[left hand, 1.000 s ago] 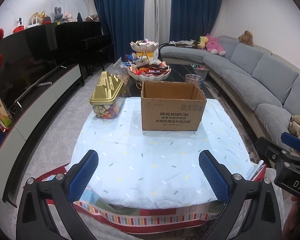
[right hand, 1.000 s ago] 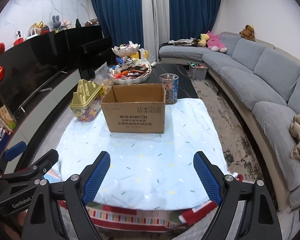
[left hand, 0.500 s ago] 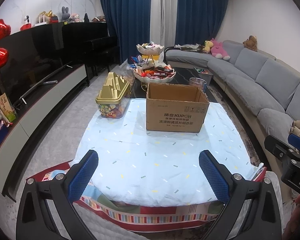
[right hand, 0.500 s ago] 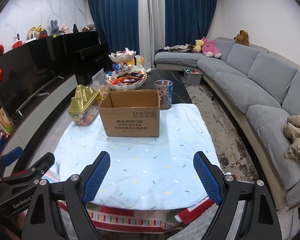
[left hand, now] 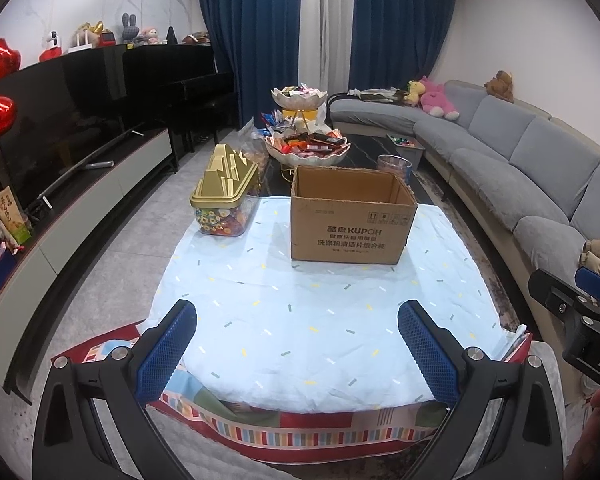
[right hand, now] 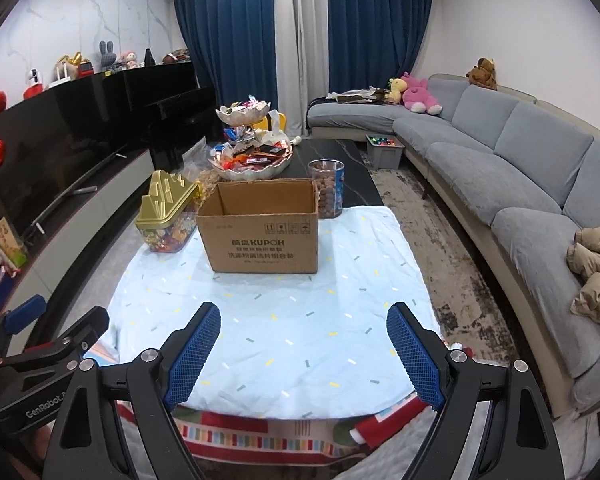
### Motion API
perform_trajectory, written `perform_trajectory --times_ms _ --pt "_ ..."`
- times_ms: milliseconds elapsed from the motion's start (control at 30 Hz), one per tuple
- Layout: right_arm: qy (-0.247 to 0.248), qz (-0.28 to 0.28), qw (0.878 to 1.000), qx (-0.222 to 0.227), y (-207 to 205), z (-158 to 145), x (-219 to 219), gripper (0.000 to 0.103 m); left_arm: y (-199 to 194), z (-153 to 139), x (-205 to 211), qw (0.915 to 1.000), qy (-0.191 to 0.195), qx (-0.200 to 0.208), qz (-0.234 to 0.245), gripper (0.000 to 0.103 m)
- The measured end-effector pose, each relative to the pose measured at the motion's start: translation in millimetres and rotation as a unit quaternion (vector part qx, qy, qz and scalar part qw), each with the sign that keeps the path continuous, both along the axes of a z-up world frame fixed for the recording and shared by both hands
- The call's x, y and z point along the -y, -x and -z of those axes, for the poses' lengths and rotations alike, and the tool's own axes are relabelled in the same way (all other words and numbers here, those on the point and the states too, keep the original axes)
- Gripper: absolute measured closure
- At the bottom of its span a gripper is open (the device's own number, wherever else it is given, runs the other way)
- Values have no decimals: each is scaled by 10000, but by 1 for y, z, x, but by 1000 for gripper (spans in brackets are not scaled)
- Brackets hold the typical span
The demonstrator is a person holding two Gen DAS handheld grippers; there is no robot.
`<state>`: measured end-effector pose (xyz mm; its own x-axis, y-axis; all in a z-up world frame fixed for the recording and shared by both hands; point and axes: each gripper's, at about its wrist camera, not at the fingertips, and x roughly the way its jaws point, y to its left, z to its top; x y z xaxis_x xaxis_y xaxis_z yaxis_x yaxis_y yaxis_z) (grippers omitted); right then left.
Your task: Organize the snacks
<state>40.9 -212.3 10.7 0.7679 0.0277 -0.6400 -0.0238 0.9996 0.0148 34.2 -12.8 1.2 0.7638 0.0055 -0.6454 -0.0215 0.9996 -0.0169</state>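
An open brown cardboard box (left hand: 352, 220) (right hand: 262, 228) stands on the pale blue cloth (left hand: 320, 312) (right hand: 280, 320) over a low table. Left of it sits a clear candy tub with a gold lid (left hand: 224, 196) (right hand: 166, 216). Behind the box, a two-tier white bowl stand (left hand: 306, 148) (right hand: 250, 160) is heaped with wrapped snacks, and a clear jar of brown snacks (right hand: 327, 194) (left hand: 394, 166) stands at the box's back right. My left gripper (left hand: 298, 350) and right gripper (right hand: 302, 354) both hover open and empty over the cloth's near edge, well short of the box.
A grey sofa (right hand: 520, 184) runs along the right, with a tan jacket (right hand: 596, 272) on it. A black TV and low cabinet (left hand: 80, 160) line the left. A small grey bin of toys (right hand: 384, 150) sits on the floor beyond the table. A striped mat (left hand: 300, 432) lies under the cloth.
Both views have tilted up and pulled back slightly, so the table and box sit lower and smaller in frame. Both grippers stay open and empty.
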Motion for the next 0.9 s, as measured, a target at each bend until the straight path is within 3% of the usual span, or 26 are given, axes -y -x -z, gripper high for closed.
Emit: perform_trajectory --times_ms 900 --pt "-26 -1 10000 -29 1 1 1 17 2 3 7 10000 25 -24 54 1"
